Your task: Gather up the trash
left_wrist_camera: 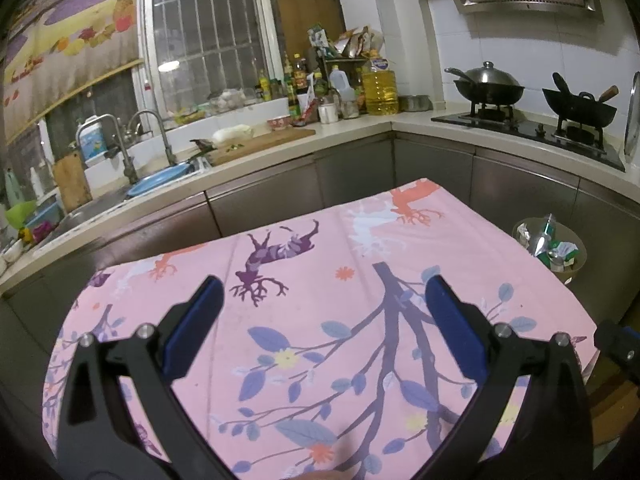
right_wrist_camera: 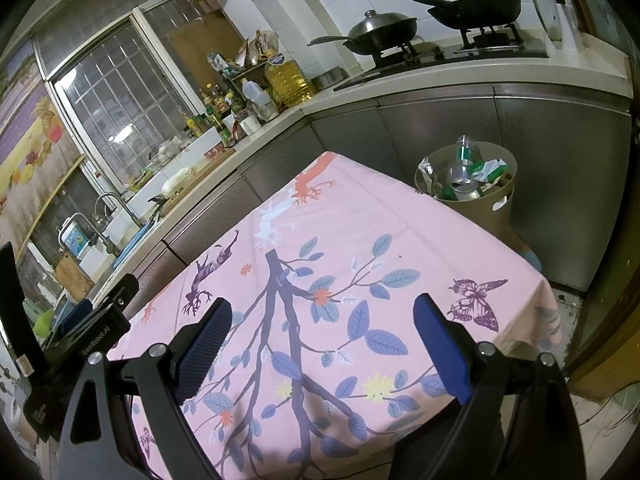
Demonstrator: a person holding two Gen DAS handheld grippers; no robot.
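A tan waste bin (right_wrist_camera: 502, 196) stands on the floor past the table's far right corner, filled with crumpled wrappers, a can and a plastic bottle (right_wrist_camera: 466, 148). The same bin (left_wrist_camera: 576, 270) shows at the right edge of the left wrist view. My left gripper (left_wrist_camera: 324, 294) hovers open over the pink floral tablecloth (left_wrist_camera: 320, 240) with nothing between its blue pads. My right gripper (right_wrist_camera: 324, 316) is open too, above the same cloth (right_wrist_camera: 360, 220), empty. No loose trash lies on the cloth in either view. The left gripper's body (right_wrist_camera: 96, 336) appears at the left of the right wrist view.
An L-shaped kitchen counter (left_wrist_camera: 360, 130) runs behind the table, with a sink (left_wrist_camera: 160, 184), cutting board, bottles and a large oil jug (left_wrist_camera: 380, 88). Two woks (left_wrist_camera: 490, 88) sit on the gas hob. Grey cabinet fronts (right_wrist_camera: 440, 132) close in behind the table.
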